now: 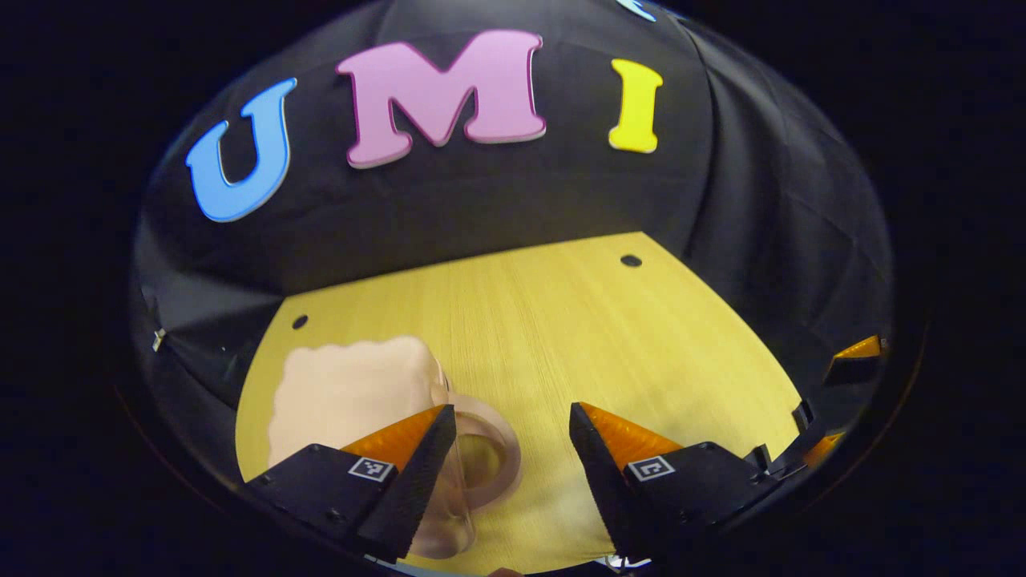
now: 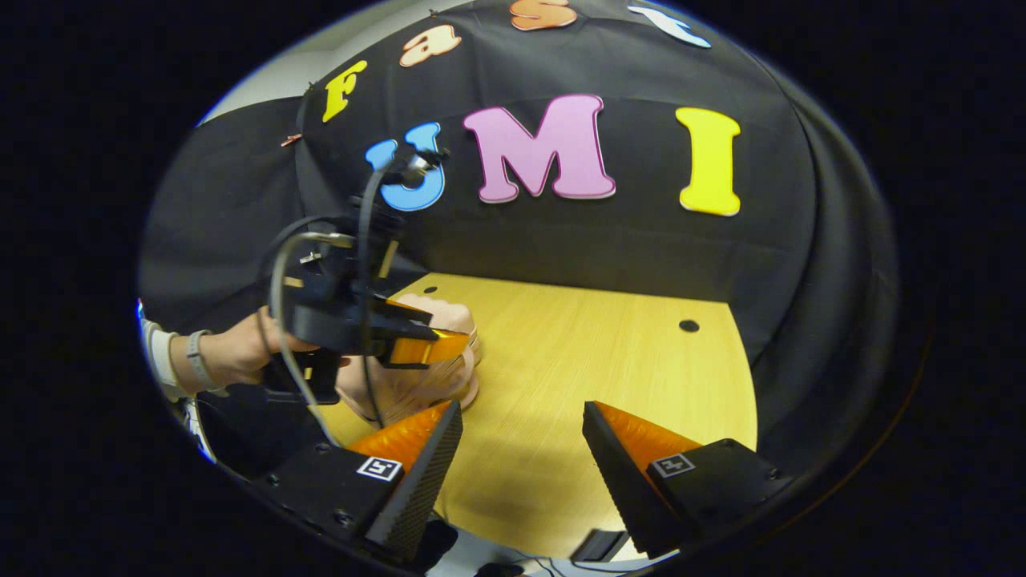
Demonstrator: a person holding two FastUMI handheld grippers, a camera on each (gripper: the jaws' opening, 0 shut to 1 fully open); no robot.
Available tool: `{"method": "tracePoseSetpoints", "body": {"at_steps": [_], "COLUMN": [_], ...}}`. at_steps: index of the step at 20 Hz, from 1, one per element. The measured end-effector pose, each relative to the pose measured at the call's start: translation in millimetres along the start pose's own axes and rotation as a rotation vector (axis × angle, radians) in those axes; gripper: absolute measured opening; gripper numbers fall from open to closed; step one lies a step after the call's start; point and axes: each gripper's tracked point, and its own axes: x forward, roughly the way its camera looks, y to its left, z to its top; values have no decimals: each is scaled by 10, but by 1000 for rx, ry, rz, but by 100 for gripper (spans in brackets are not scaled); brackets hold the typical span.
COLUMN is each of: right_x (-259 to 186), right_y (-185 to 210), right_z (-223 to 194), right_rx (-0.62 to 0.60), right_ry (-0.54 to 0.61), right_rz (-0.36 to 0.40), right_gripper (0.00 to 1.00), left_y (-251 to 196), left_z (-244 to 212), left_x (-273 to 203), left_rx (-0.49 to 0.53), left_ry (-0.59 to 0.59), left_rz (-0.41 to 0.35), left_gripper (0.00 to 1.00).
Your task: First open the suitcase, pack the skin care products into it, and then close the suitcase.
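Setting: booth hung with black cloth [image 1: 449,216]; pale wooden worktop [image 1: 609,344], with two small dark holes near its far edge.

Item 1: my left hand-held gripper [image 1: 513,449], fingers spread wide apart over the worktop, nothing between them. In the right gripper view I see it from the side [image 2: 433,346], low over the pink suitcase, cables looping up from its body, my hand [image 2: 240,353] behind it with a band at the wrist.

Item 2: my right hand-held gripper [image 2: 521,449], fingers likewise parted, holding nothing, bare worktop between them.

Item 3: small pale pink suitcase [image 1: 353,393], on the left part of the worktop, lying closed as far as I can tell. A clear pinkish ring handle [image 1: 489,457] sticks out from its near right side, just beside my left gripper's left finger; whether they touch I cannot tell. In the right gripper view the suitcase [image 2: 425,385] lies at the left, partly hidden by my left gripper.
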Motion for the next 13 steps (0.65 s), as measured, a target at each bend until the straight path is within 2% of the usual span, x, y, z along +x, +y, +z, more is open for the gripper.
{"method": "tracePoseSetpoints", "body": {"at_steps": [3,7,11,13], "right_x": [-38,-243,-342,-373], "right_y": [-102,-148,-70,-8], "right_z": [677,1506,1912,2006], "right_rx": [-19,-13,-50,-67], "right_ry": [-147,-324,-410,-443], "right_rz": [-45,-155,-191,-208], "right_gripper": [97,97,97,97], "left_y": [-15,58,263,238], "left_z": [583,1154,1393,1432], "left_x": [-631,-1394,-1790,-1794], "left_rx": [47,-27,-70,-90], "left_ry": [-190,-393,-493,-526], "left_rz": [61,102,110,83], "left_gripper": [97,98,97,97]}}
